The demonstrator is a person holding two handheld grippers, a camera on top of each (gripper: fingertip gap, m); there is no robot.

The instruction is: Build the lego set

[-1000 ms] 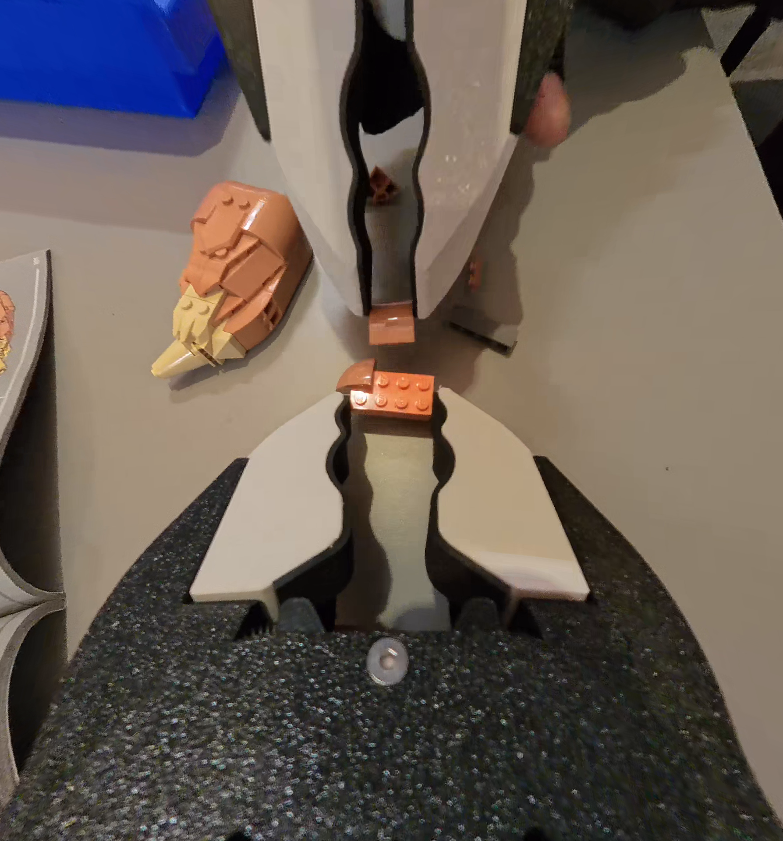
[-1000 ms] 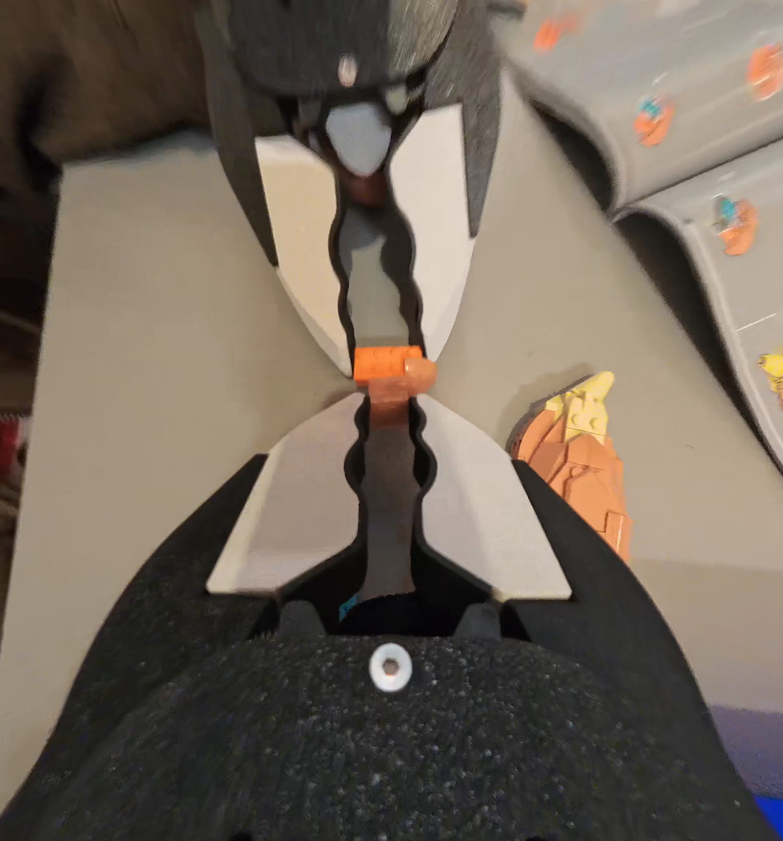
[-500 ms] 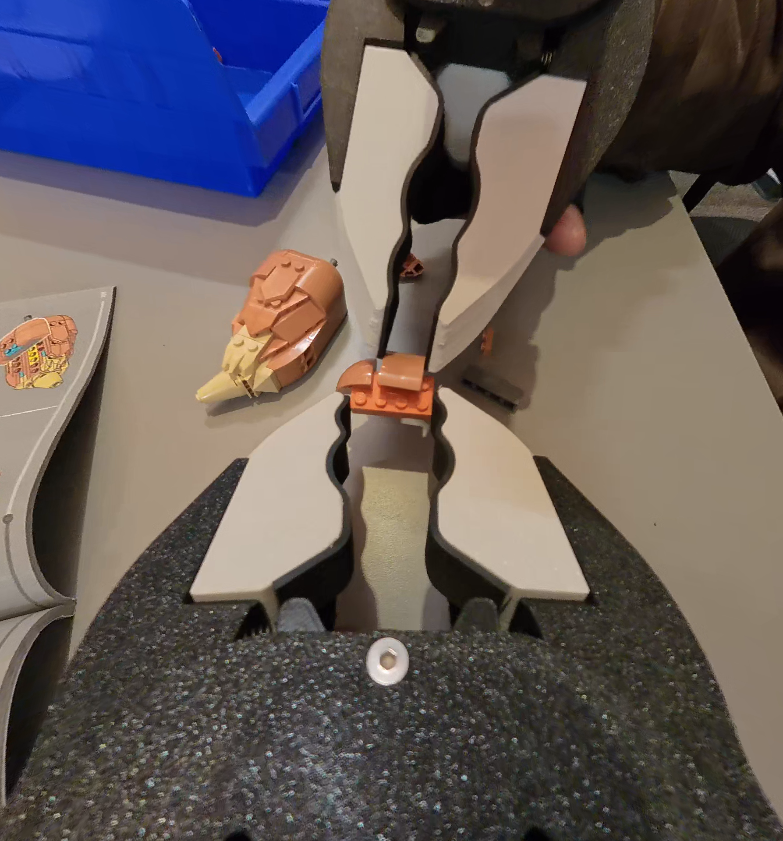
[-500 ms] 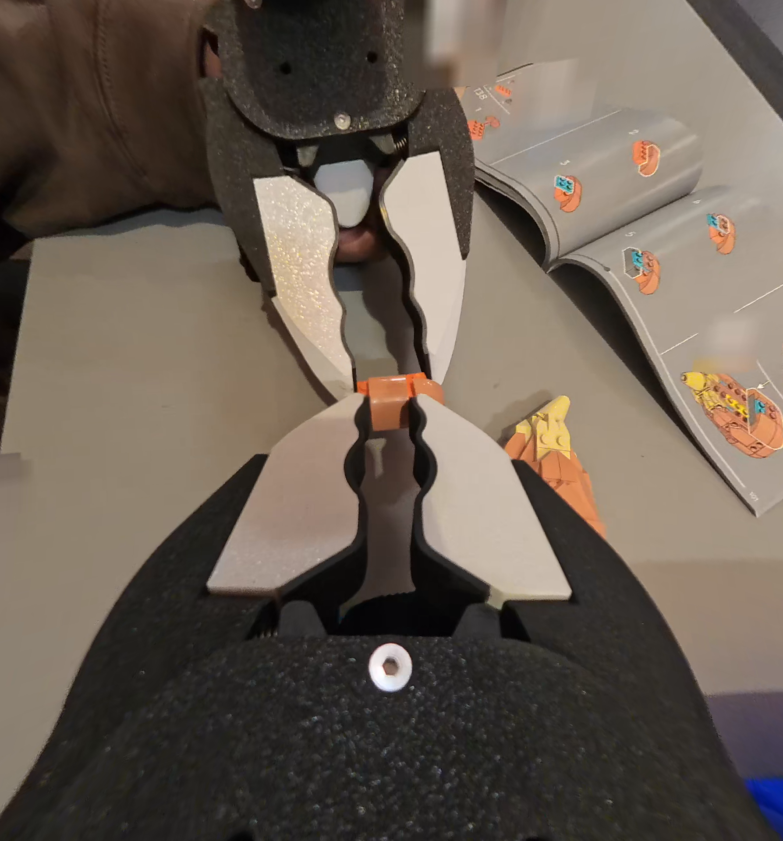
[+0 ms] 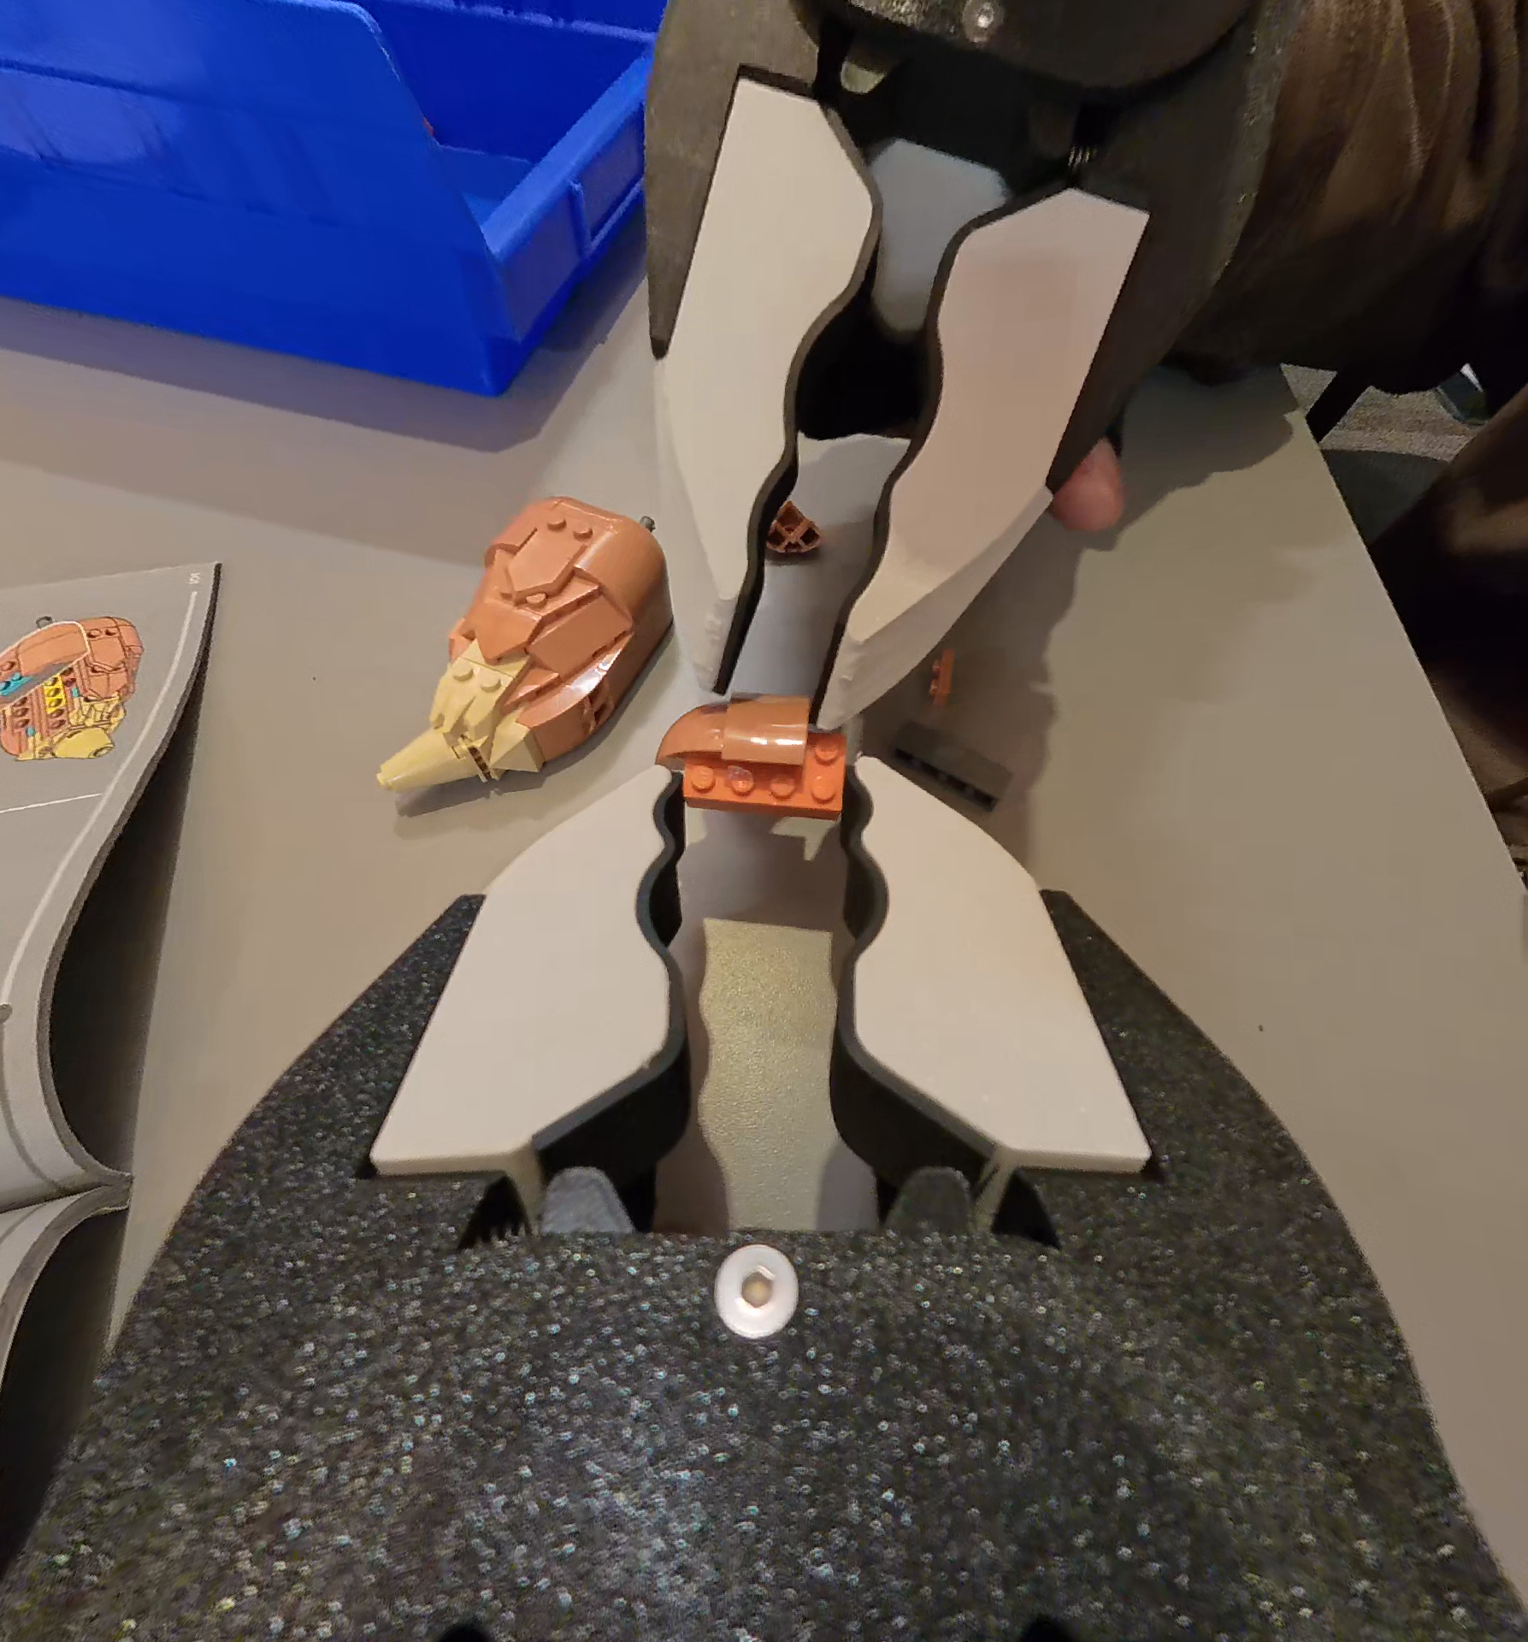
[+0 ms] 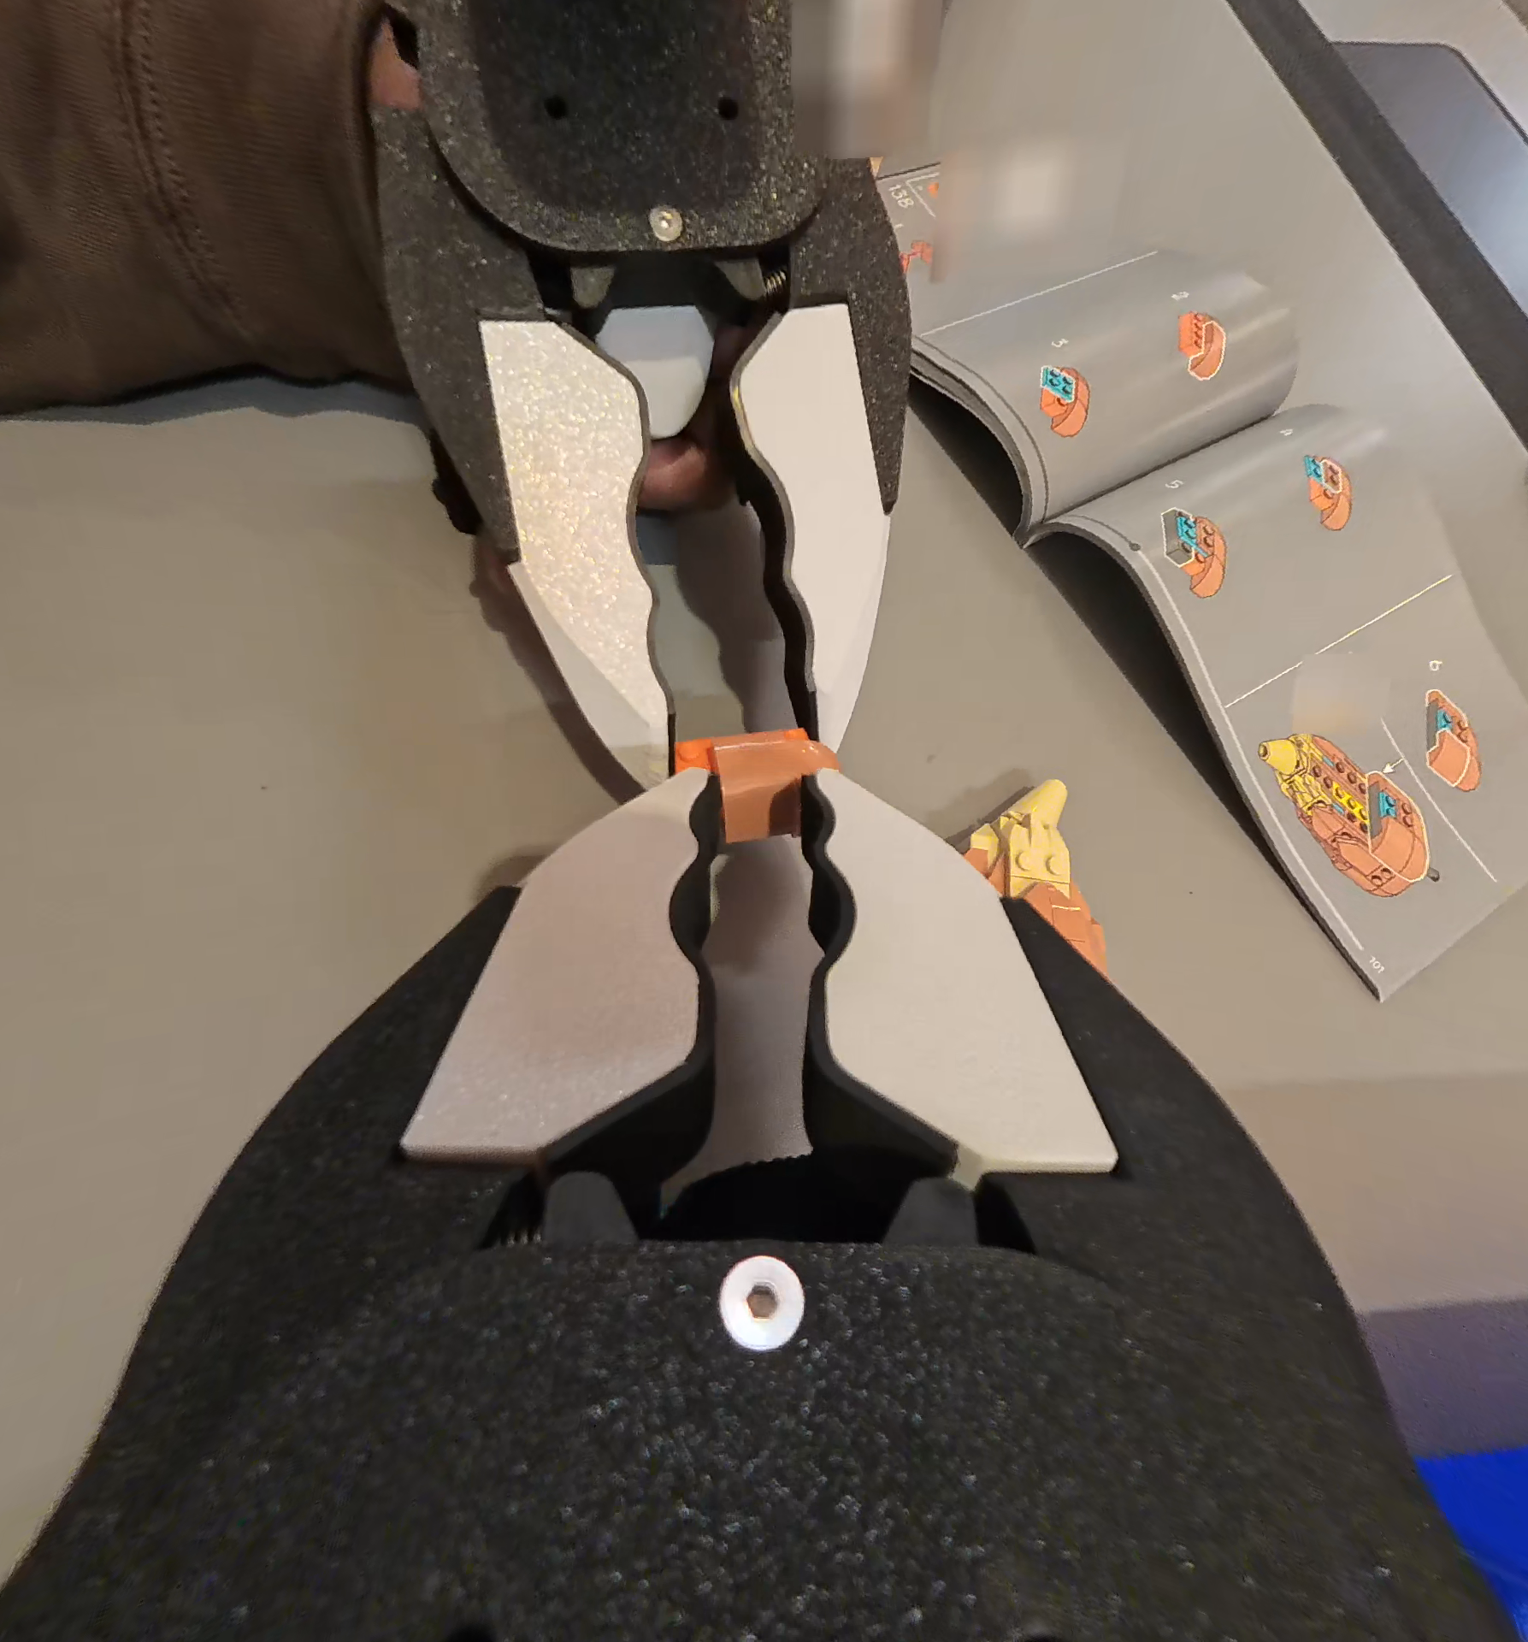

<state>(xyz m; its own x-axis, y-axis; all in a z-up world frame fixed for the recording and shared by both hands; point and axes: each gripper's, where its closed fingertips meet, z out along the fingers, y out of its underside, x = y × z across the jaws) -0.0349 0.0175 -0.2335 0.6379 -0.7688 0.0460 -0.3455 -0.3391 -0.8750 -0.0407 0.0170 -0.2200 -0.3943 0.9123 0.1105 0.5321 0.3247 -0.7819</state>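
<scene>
My left gripper (image 5: 762, 800) is shut on an orange studded plate (image 5: 769, 782) that has a small brown curved piece (image 5: 687, 736) on its left end. My right gripper (image 5: 776, 700) comes in from above, shut on a brown curved slope brick (image 5: 764, 729) that rests on the plate's studs. In the right wrist view my right gripper (image 6: 758, 786) grips the slope brick (image 6: 756, 800) against the plate (image 6: 698, 751), which the left gripper (image 6: 740, 742) holds from the far side. Both hold the pieces above the grey table (image 5: 1186, 888).
A partly built brown and tan model (image 5: 547, 640) lies on the table to the left, also seen in the right wrist view (image 6: 1035, 862). An open instruction booklet (image 5: 58, 800) lies at the left edge. A blue bin (image 5: 254, 178) stands behind. Loose small pieces (image 5: 951, 769) lie near the grippers.
The right gripper has brought the slope brick down from a small gap onto the orange plate. Both views have tilted, so more of the bin and booklet shows.
</scene>
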